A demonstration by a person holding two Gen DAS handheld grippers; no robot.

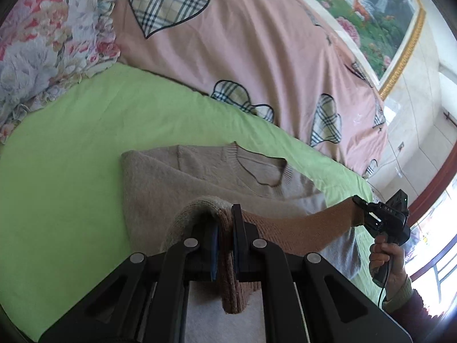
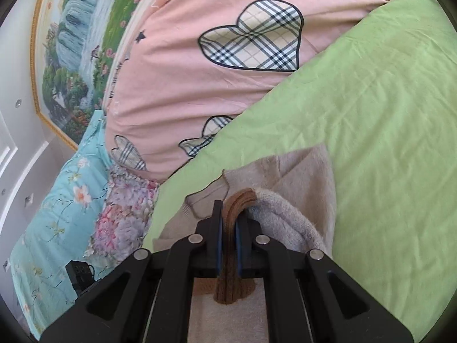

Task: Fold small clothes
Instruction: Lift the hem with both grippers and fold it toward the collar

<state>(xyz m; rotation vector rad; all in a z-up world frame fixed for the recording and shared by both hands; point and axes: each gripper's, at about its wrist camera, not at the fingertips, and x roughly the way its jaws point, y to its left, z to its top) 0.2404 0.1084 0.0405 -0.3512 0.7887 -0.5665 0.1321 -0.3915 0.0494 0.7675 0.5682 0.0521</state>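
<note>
A beige knitted sweater [image 1: 200,177] lies on the green sheet [image 1: 71,143], neck opening toward the pink quilt. Its brown ribbed hem is lifted over the body. My left gripper [image 1: 225,223] is shut on the brown hem at one corner. My right gripper [image 2: 228,220] is shut on the other corner of the brown hem [image 2: 231,245]. In the left wrist view the right gripper [image 1: 368,211] shows at the right, held by a hand, with the hem stretched between the two. The sweater body [image 2: 285,171] lies beneath in the right wrist view.
A pink quilt with plaid hearts [image 1: 242,51] is piled behind the sweater. Floral pillows [image 1: 42,43] lie at the left. A framed landscape picture [image 1: 385,14] hangs on the wall. A turquoise floral cover [image 2: 57,200] and a small black device [image 2: 80,274] sit at the bed's edge.
</note>
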